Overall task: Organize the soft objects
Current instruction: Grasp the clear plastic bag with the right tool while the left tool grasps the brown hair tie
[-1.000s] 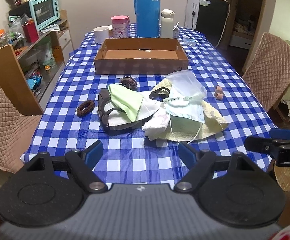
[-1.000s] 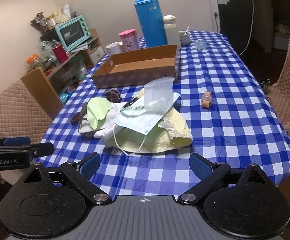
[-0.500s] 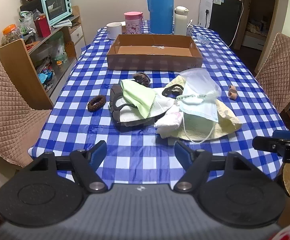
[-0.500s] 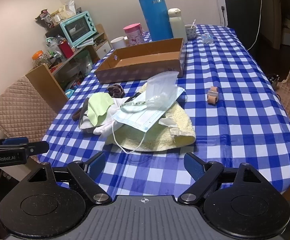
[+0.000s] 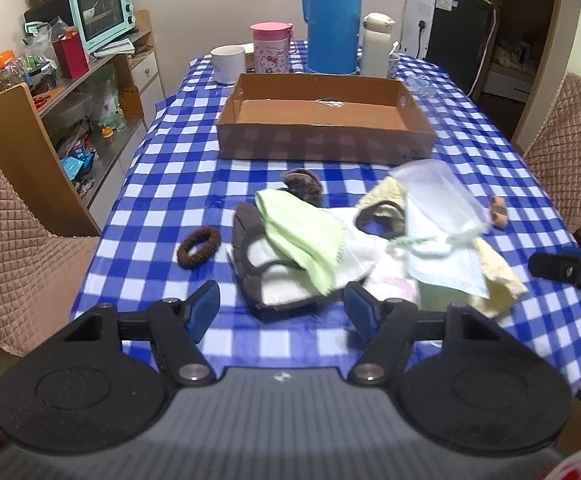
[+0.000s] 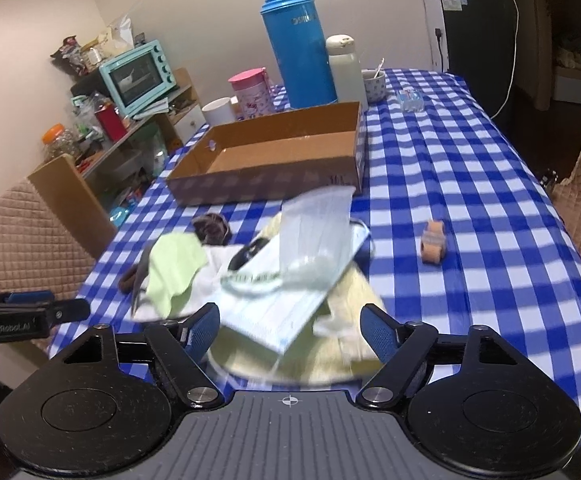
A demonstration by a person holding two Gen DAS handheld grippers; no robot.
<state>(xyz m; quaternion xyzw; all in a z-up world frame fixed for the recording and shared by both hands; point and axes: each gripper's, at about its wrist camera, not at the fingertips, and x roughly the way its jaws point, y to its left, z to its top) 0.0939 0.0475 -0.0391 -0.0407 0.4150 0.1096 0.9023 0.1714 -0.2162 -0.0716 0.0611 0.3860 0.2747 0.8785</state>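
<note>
Holding both tools over the near edge of the checked table (image 5: 162, 168), I kept the left gripper (image 5: 282, 308) spread, its jaws just narrowing, nothing between them. My right gripper (image 6: 290, 330) was likewise spread and just narrowing, empty, hovering over the near edge of the pile of soft things (image 5: 354, 248). That pile lay just nearer me than the cardboard box (image 5: 326, 136), apart from its front wall. A brown hair tie (image 5: 198, 247) sat left of the pile, clear cloth around it. Bare cloth ran right of the box.
</note>
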